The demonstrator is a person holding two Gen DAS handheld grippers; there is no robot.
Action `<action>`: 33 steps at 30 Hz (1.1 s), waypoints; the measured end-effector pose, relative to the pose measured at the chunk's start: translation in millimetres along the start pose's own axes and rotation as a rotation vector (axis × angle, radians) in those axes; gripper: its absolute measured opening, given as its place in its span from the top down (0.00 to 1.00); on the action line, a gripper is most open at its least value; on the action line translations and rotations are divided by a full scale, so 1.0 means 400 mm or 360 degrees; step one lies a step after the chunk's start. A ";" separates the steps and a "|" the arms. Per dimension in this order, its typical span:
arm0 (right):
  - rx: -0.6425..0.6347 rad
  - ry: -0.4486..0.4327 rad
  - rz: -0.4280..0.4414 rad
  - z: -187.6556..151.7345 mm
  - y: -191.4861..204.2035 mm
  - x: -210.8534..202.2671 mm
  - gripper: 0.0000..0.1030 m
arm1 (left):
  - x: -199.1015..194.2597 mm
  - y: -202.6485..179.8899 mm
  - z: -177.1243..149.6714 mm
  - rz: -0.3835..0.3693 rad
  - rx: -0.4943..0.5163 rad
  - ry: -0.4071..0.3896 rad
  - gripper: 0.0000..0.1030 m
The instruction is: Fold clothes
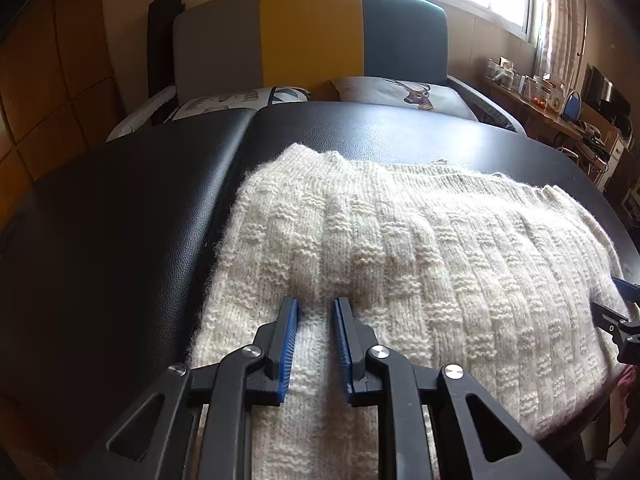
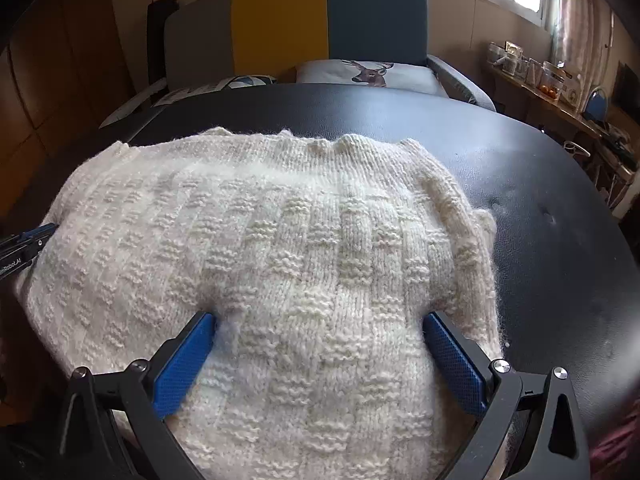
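Note:
A cream knitted sweater [image 1: 400, 248] lies folded on the black padded table [image 1: 120, 208]; it also fills the right wrist view [image 2: 280, 248]. My left gripper [image 1: 316, 308] rests on the sweater's near left part, its blue-padded jaws a narrow gap apart with a strip of knit between them. My right gripper [image 2: 320, 320] is wide open over the sweater's near right part, fingers pressing into the knit on either side. The right gripper's tip [image 1: 616, 320] shows at the right edge of the left wrist view, and the left gripper [image 2: 24, 244] shows at the left edge of the right wrist view.
A grey, yellow and teal sofa [image 1: 312, 36] with a deer cushion [image 1: 408, 94] stands behind the table. A cluttered desk [image 1: 560, 100] runs along the right under a window. Bare table surface [image 2: 560, 240] lies right of the sweater.

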State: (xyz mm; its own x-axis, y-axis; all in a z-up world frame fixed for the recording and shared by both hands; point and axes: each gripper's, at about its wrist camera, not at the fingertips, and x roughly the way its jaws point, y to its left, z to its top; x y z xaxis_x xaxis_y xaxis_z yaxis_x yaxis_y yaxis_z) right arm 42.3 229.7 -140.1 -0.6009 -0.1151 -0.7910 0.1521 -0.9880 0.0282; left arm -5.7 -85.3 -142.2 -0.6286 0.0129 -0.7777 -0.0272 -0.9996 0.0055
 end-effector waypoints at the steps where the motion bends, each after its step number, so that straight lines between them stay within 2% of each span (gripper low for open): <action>1: -0.0001 -0.0007 0.0003 -0.002 0.000 0.000 0.00 | 0.003 -0.003 0.001 0.0006 0.0006 0.0001 0.83; 6: 0.0007 -0.0021 0.0039 -0.001 -0.007 -0.003 0.00 | 0.009 0.002 0.011 -0.0033 -0.0002 0.0022 0.83; 9: 0.0047 -0.0016 0.0172 0.008 -0.034 -0.021 0.00 | -0.002 0.047 0.031 -0.0209 -0.0093 0.0050 0.82; 12: 0.0251 -0.0042 0.0402 0.021 -0.108 -0.067 0.00 | -0.019 0.115 0.041 -0.0381 -0.0233 0.0055 0.82; 16: 0.0454 -0.0039 0.0395 0.024 -0.218 -0.097 0.00 | -0.022 0.202 0.058 -0.0530 -0.0344 0.0023 0.80; 18: 0.0553 0.0024 0.0376 0.022 -0.257 -0.080 0.00 | 0.004 0.257 0.077 -0.0627 -0.0461 0.0049 0.79; 21: 0.0562 -0.0001 0.0397 0.026 -0.249 -0.076 0.00 | 0.062 0.340 0.111 -0.0760 -0.0622 0.0086 0.72; 25: 0.0419 -0.0004 0.0508 0.052 -0.170 -0.070 0.00 | 0.153 0.390 0.154 -0.0918 -0.0642 0.0237 0.68; 29: 0.0311 0.0098 0.0498 0.080 -0.123 -0.025 0.00 | 0.219 0.373 0.184 -0.1115 -0.0568 0.0337 0.63; 31: 0.0303 0.0153 0.0469 0.089 -0.121 0.001 0.00 | 0.255 0.356 0.190 -0.1226 -0.0547 0.0419 0.54; 33: 0.0280 0.0186 0.0440 0.094 -0.117 0.019 0.00 | 0.274 0.325 0.175 -0.1198 -0.0437 0.0497 0.53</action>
State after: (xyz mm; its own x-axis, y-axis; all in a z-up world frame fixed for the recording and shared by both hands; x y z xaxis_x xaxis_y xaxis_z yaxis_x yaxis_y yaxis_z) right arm 1.3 271.3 -124.5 -0.4606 -0.3781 -0.8030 0.1527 -0.9250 0.3480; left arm -132.4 -212.2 -182.7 -0.2751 0.7077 -0.6508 -0.1368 -0.6988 -0.7021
